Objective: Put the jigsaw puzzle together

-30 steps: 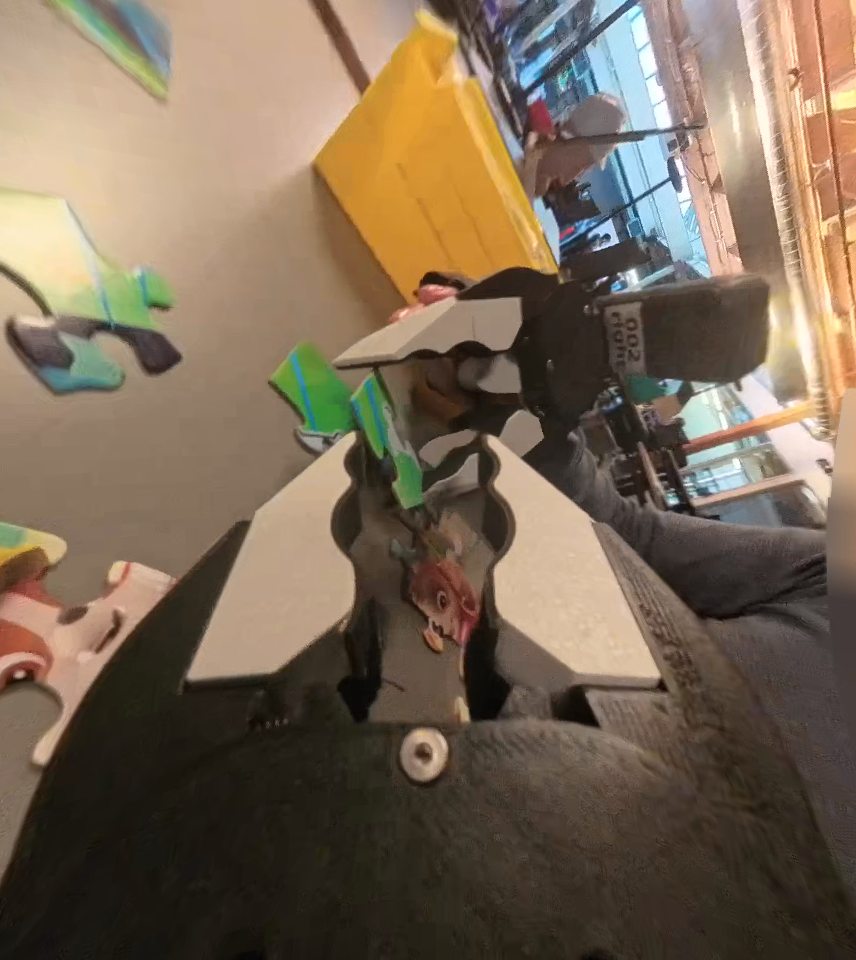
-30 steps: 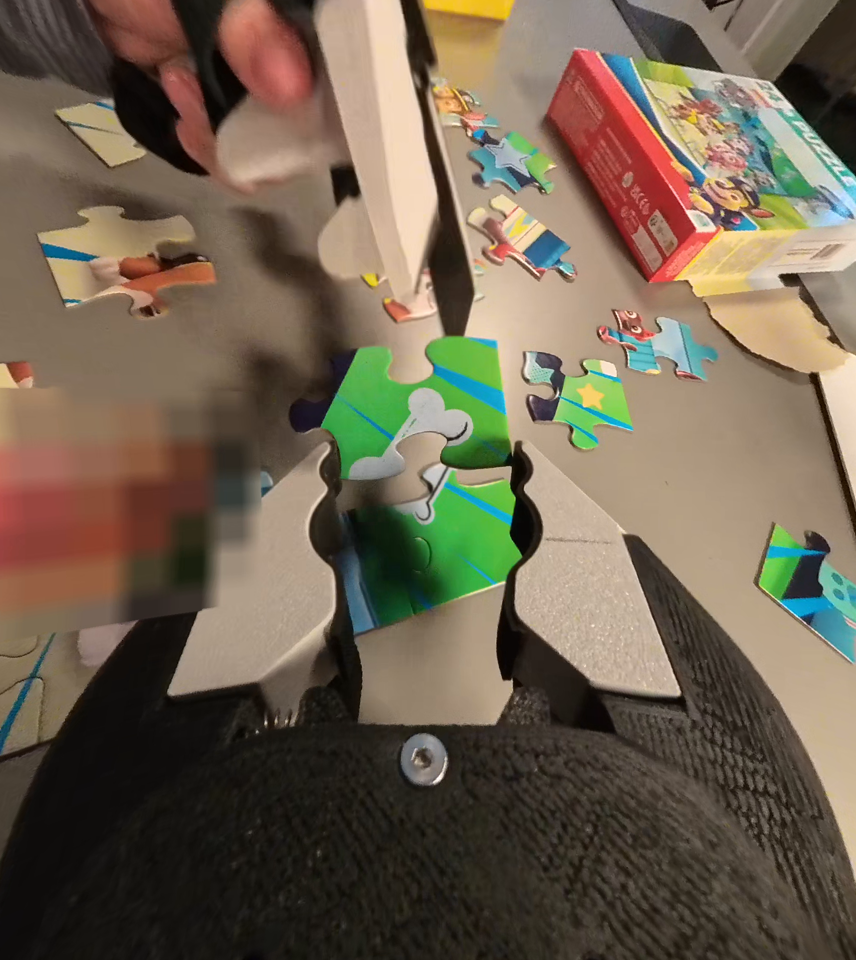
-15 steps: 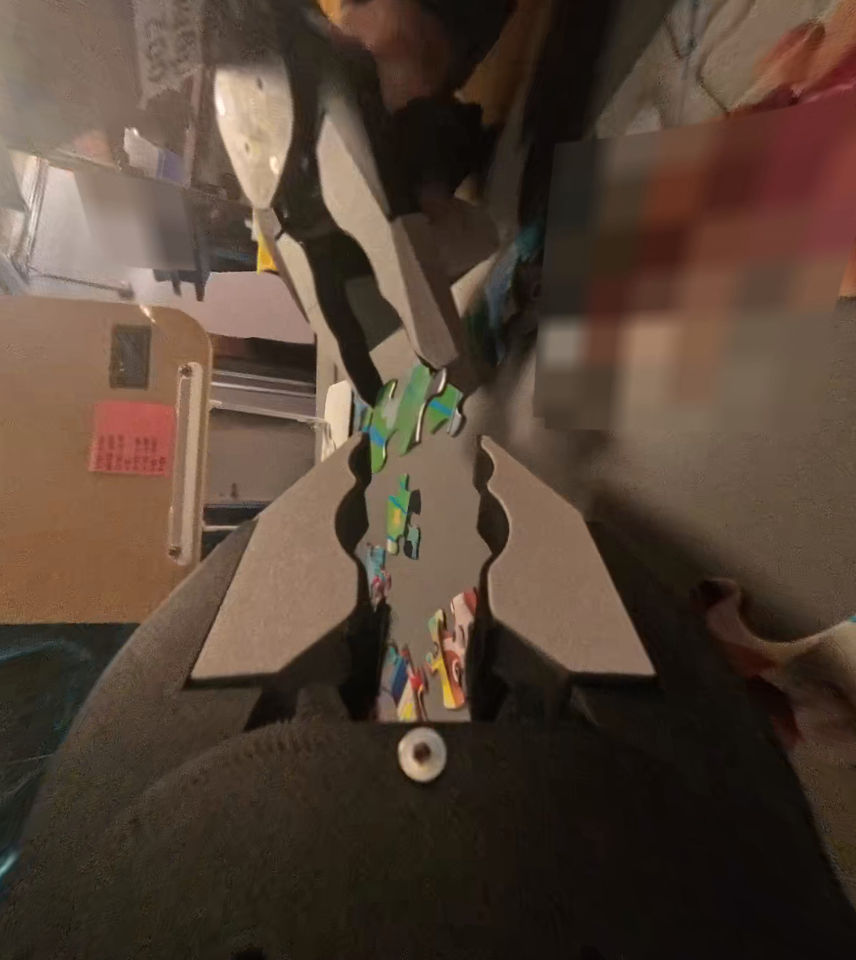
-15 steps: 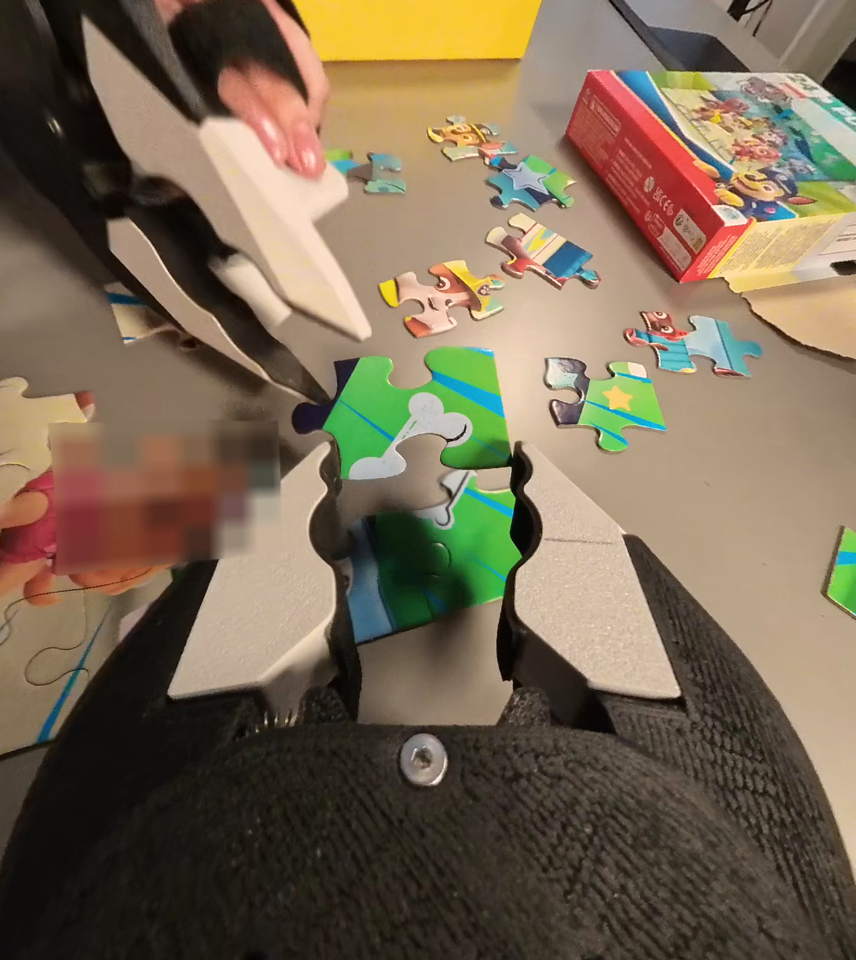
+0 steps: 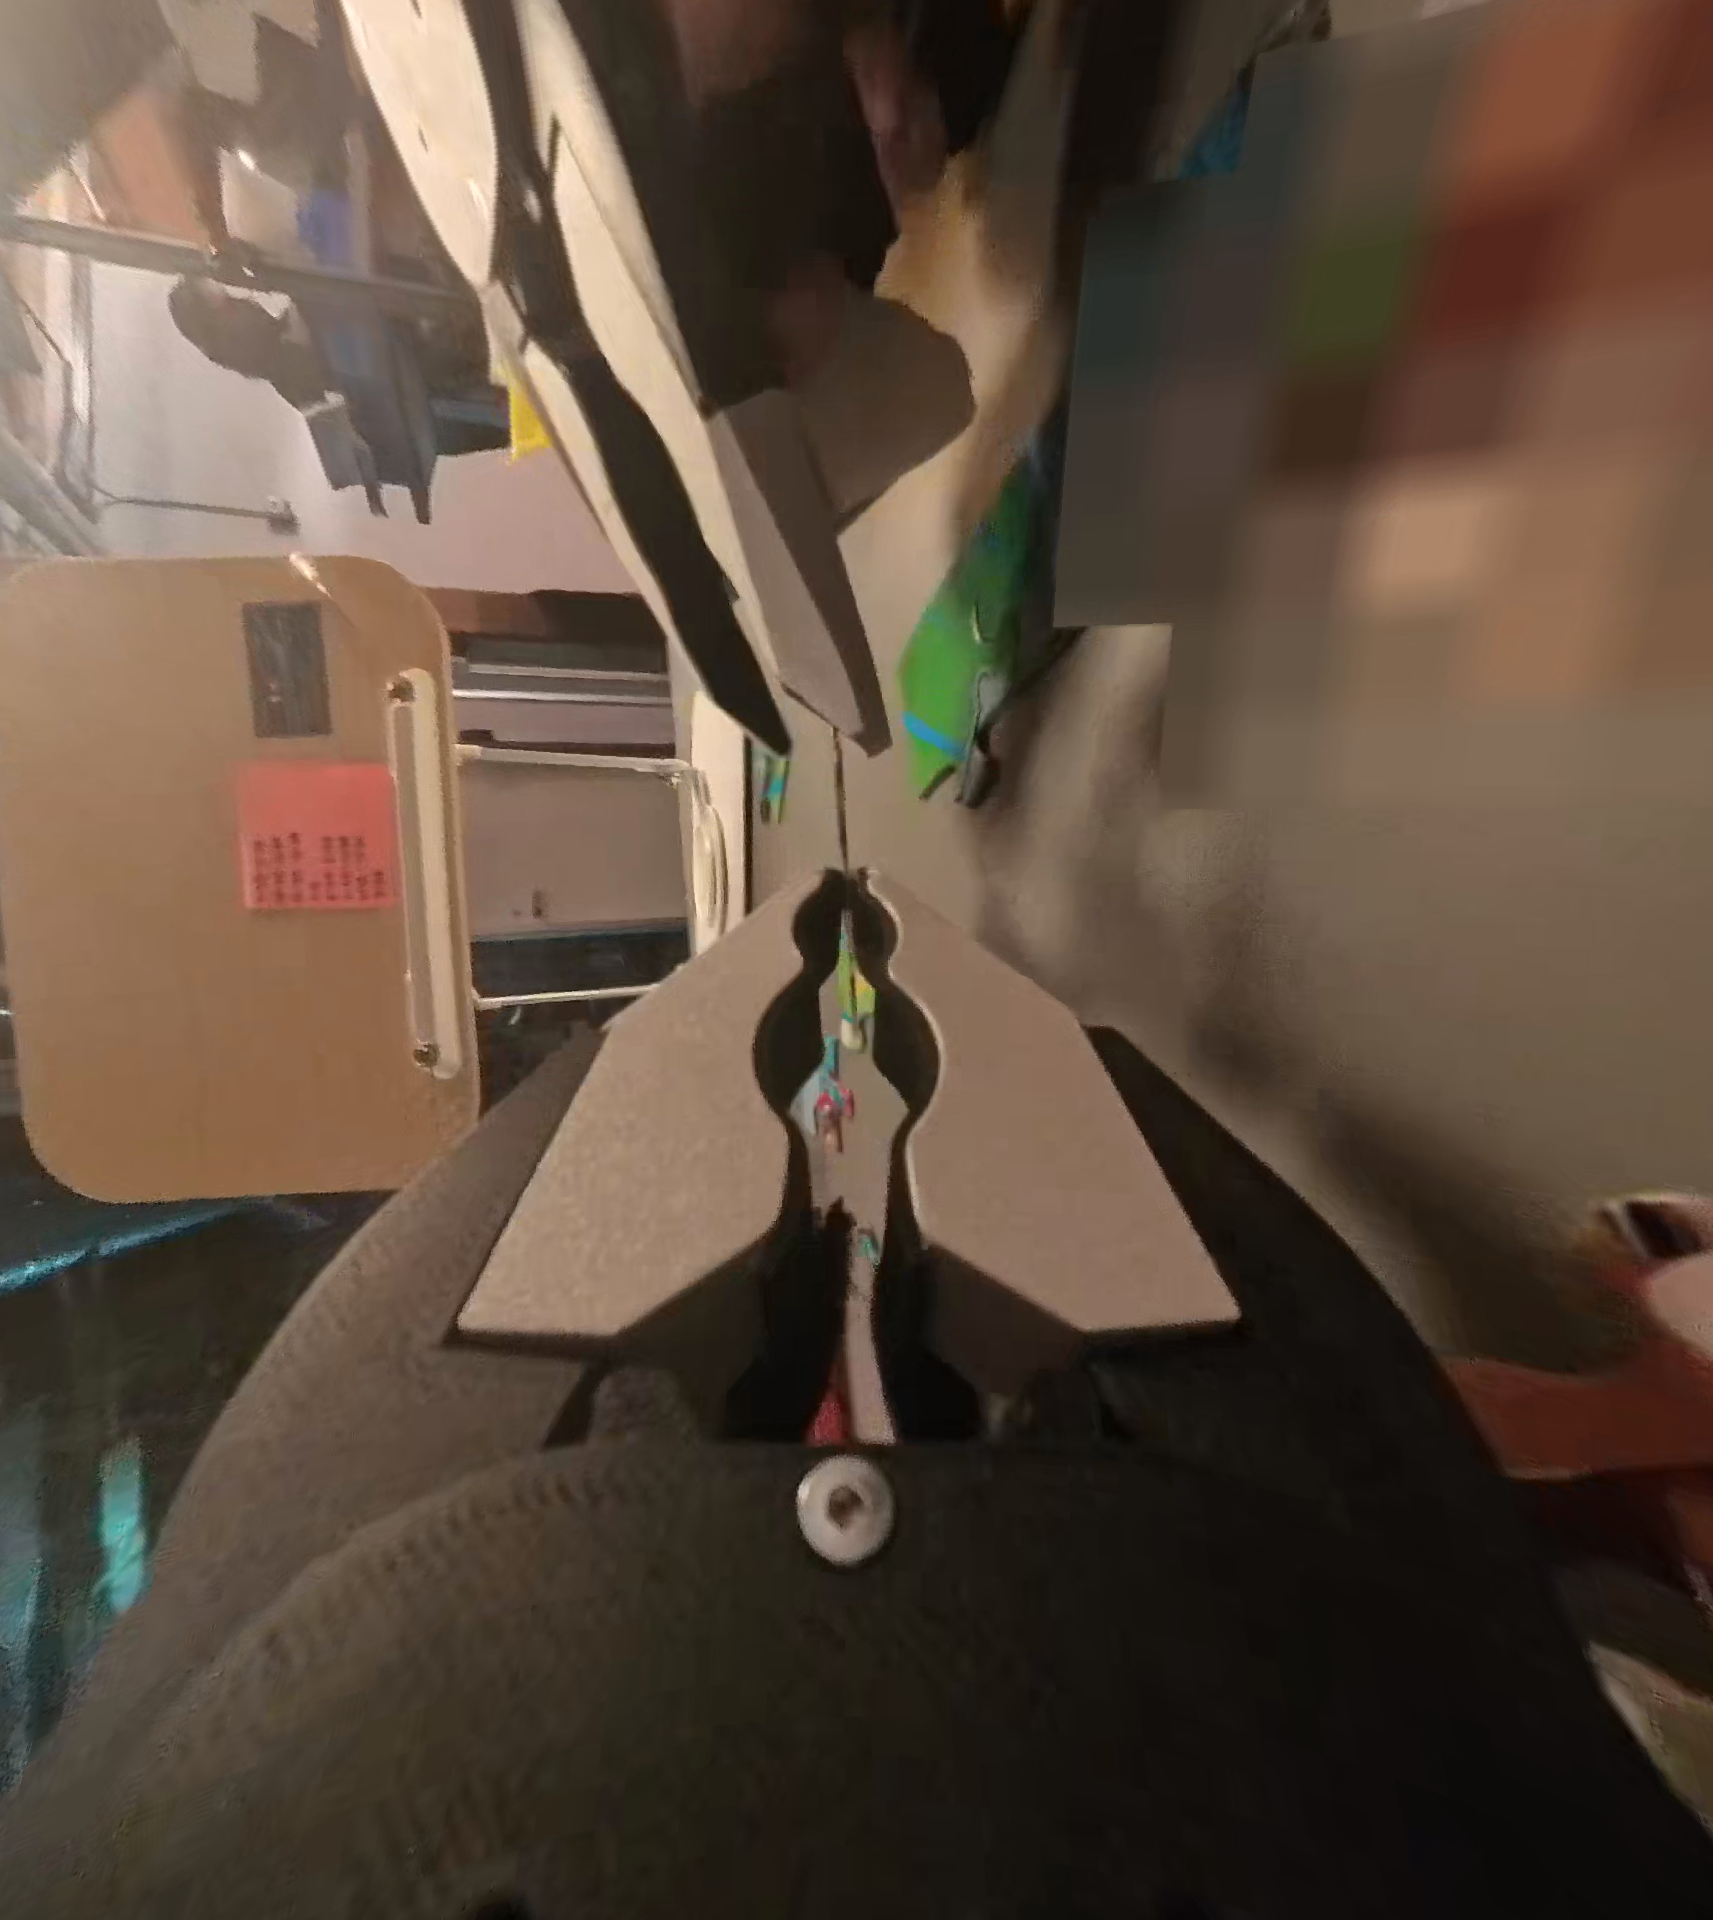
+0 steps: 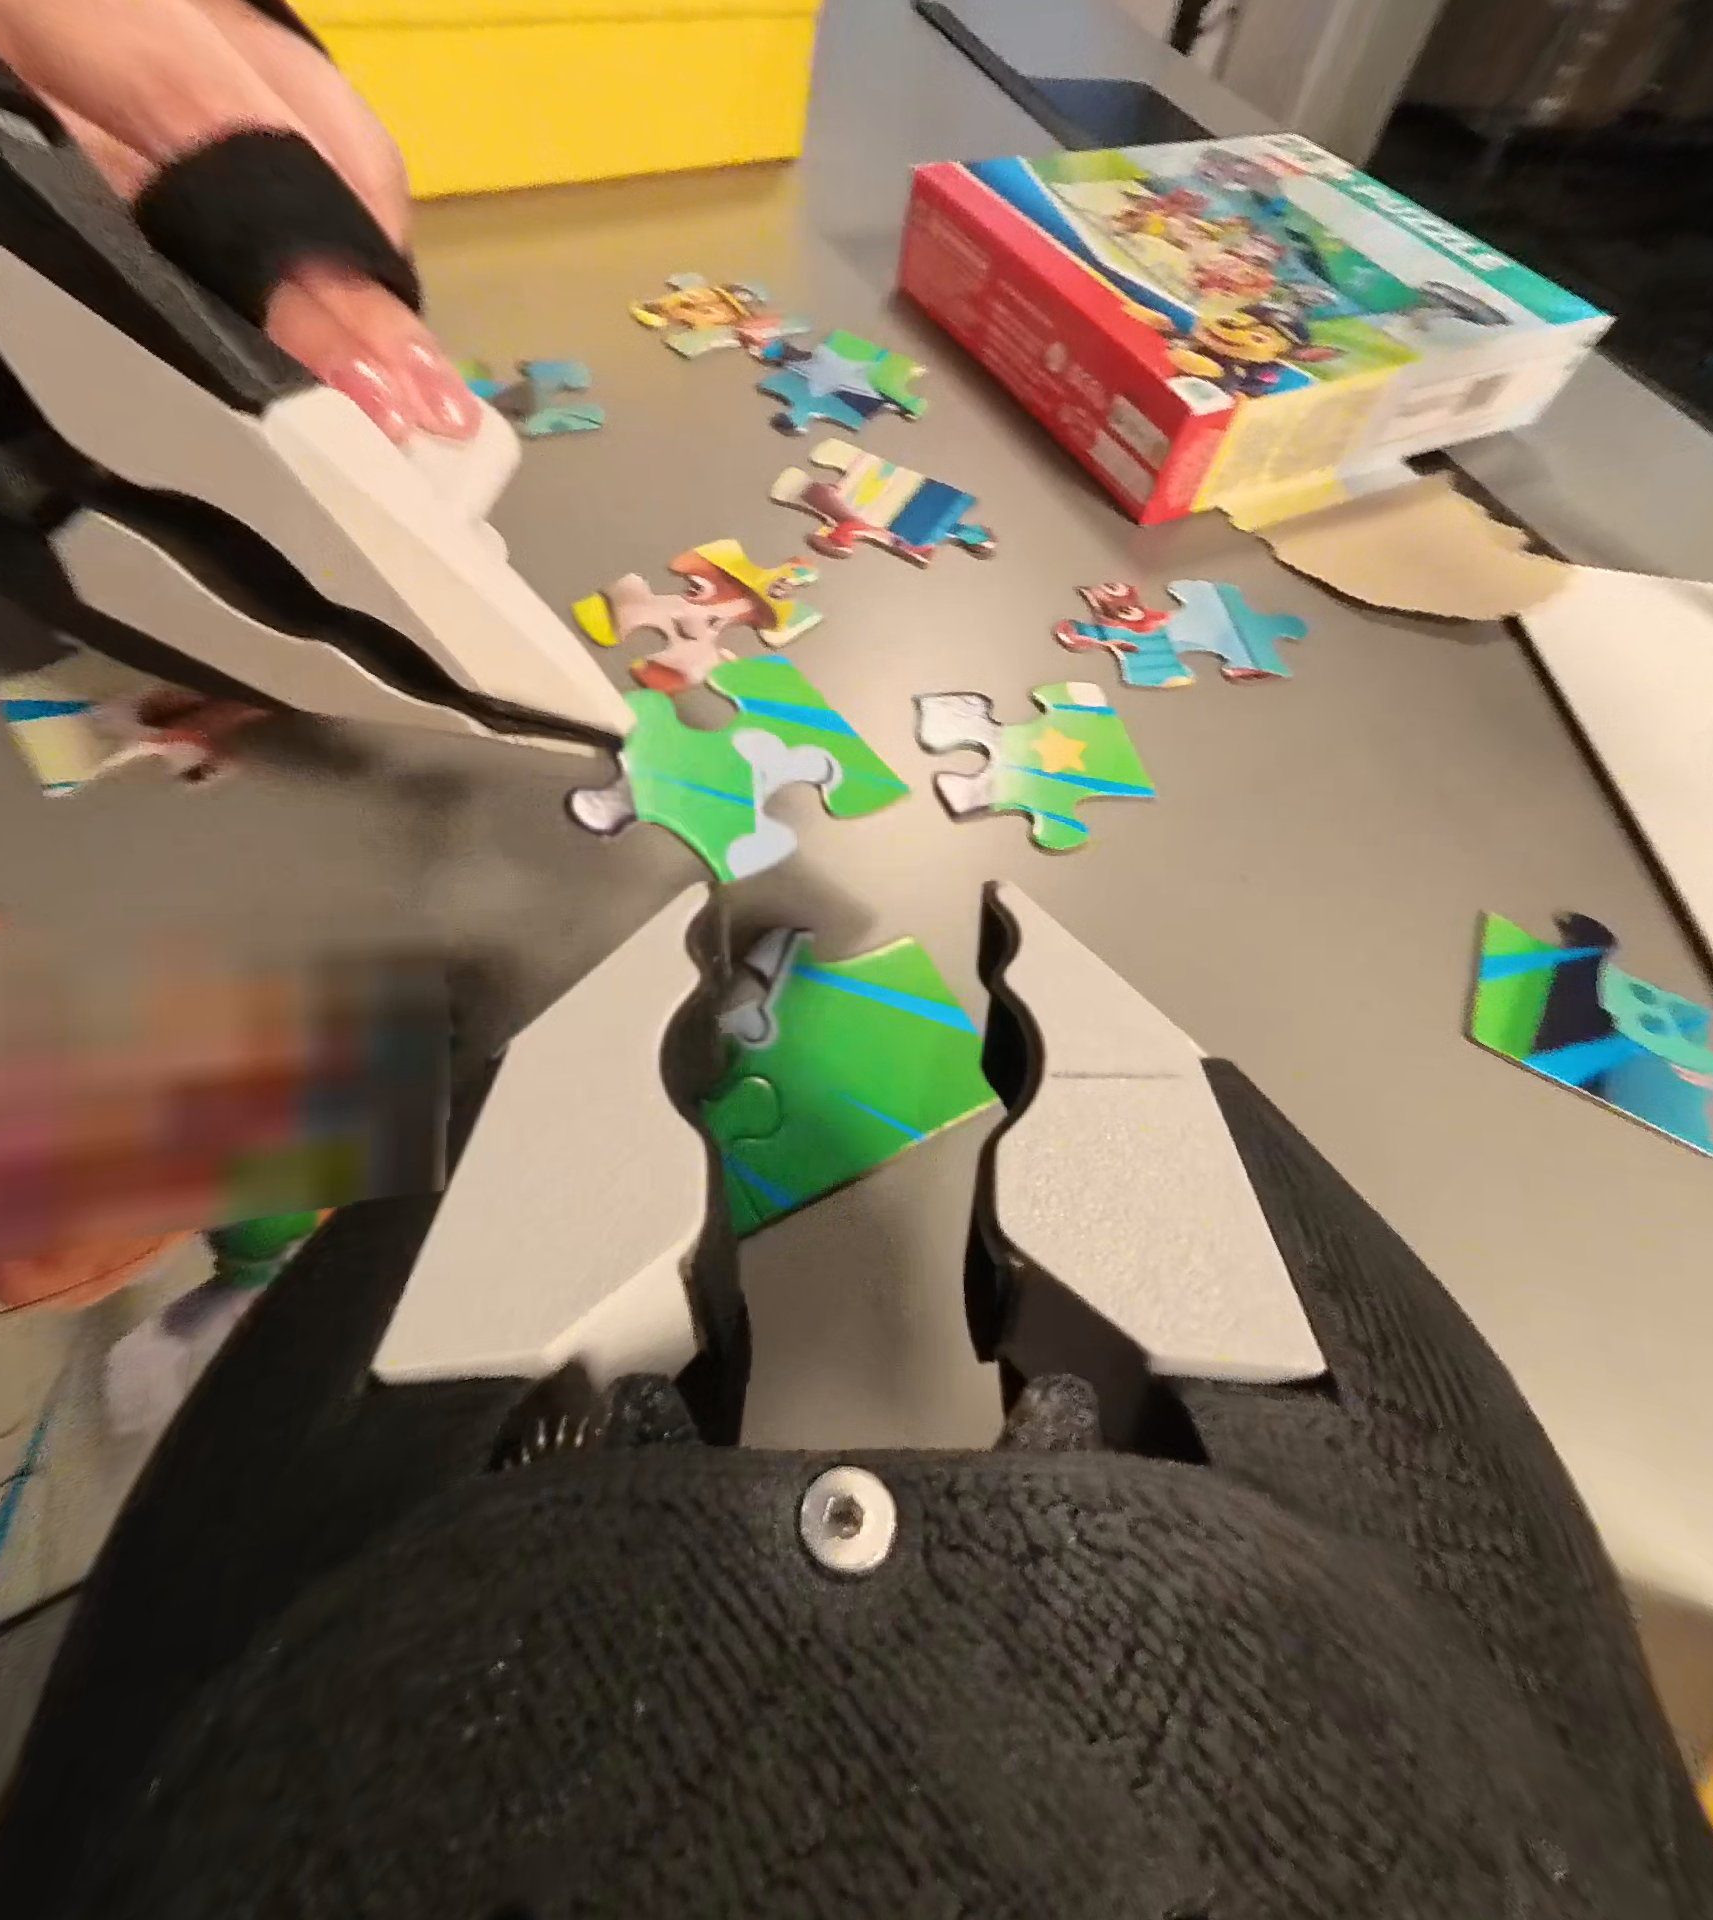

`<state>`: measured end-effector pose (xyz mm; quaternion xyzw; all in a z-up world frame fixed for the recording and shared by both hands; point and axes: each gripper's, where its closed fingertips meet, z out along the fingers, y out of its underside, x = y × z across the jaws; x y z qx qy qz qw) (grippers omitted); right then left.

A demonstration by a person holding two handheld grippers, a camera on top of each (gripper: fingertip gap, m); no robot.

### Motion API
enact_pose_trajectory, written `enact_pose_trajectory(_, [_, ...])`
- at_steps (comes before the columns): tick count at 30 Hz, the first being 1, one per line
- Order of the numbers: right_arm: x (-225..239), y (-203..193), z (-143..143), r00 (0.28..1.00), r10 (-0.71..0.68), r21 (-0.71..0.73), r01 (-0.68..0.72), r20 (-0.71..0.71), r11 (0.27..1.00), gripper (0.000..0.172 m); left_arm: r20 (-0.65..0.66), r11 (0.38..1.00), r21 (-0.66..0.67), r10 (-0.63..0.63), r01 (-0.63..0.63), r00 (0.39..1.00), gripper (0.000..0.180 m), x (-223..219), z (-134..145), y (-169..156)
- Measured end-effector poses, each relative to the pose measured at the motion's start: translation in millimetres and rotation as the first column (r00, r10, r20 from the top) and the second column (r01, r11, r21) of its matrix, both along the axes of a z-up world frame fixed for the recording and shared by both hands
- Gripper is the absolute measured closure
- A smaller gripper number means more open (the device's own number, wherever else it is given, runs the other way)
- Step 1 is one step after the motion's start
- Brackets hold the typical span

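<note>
Glossy cardboard puzzle pieces [image 6: 743, 774] lie on a smooth, seemingly matt table [image 6: 1299, 935].

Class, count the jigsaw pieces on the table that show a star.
2. One blue-green piece with a pale star lies left of the red box; one green piece with a yellow star lies just beyond the right tool. Others may be hidden.

Ten loose puzzle pieces [image 6: 1034, 764], one puzzle box [image 6: 1236, 312].
</note>
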<state>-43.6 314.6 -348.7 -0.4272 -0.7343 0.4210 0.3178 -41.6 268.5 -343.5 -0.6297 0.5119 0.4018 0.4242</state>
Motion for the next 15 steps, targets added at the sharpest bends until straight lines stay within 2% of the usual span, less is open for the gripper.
enact_pose_trajectory(2, [-3.7,15.8,-3.5,0.996,-0.092,0.081,0.092,-0.01,0.992,0.149,0.017,0.999,-0.035,0.013,-0.012,1.0,0.18,-1.7,-2.1,1.7])
enact_pose_trajectory(4, [-2.5,24.8,-4.9,0.992,-0.125,0.109,0.125,-0.008,0.986,0.155,-0.008,0.999,-0.032,-0.014,0.014,1.0,0.18,2.5,-4.4,1.1])
enact_pose_trajectory(6, [-1.2,28.9,-3.9,0.989,-0.145,0.065,0.144,0.011,0.987,0.169,-0.041,0.998,-0.053,-0.048,0.046,0.998,0.18,6.4,-12.7,-0.8])
enact_pose_trajectory(9, [0.5,29.5,-8.8,0.986,-0.151,0.034,0.149,0.064,0.988,0.172,-0.097,0.991,-0.096,-0.098,0.089,0.991,0.18,9.8,-26.3,-3.2])
enact_pose_trajectory(15, [6.5,19.4,-31.1,0.971,-0.103,0.012,0.103,0.215,0.995,0.172,-0.133,0.978,-0.118,-0.19,0.175,0.973,0.18,11.8,-28.7,-0.7])
